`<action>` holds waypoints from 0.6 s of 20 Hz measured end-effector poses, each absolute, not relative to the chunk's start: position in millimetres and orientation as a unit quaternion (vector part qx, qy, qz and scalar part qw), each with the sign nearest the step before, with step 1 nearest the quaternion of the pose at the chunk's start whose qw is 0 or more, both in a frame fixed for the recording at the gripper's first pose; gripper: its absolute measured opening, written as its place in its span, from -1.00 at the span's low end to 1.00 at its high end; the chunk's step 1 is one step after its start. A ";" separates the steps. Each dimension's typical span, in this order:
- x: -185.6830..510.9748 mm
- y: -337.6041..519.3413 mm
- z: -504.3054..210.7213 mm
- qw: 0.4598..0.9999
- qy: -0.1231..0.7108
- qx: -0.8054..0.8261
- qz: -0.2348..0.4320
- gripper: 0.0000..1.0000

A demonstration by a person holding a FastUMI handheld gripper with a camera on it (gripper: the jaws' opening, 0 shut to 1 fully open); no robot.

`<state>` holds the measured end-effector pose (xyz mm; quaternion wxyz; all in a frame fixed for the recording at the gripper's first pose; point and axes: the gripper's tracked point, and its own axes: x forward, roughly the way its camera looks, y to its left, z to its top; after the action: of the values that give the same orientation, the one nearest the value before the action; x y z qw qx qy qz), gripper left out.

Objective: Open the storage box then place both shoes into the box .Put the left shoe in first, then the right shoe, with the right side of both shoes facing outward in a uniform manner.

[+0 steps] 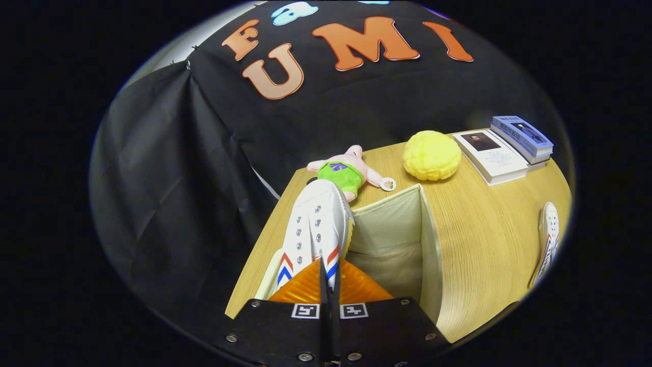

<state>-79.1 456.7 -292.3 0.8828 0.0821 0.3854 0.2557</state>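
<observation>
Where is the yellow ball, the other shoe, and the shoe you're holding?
yellow ball (432, 154): gripper view, its middle.
other shoe (549, 239): gripper view, its upper.
held shoe (316, 224): gripper view, its laces; gripper (329, 278) pinches it.

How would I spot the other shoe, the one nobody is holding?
Start at the stacked books in the wooden table's far corner, then come nearer along that side. The white lace-up shoe with red and blue stripes lies alone there, away from the open fabric box.

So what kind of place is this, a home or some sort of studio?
Likely a staged recording booth: black cloth wall behind a wooden table laid with props, a fabric storage box, books, while the gripper grips a white shoe.
</observation>
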 end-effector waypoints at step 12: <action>-109.4 474.8 -310.9 0.840 0.457 0.072 0.283 -0.28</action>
<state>-109.4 474.8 -310.9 0.8399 0.0724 0.4573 0.2832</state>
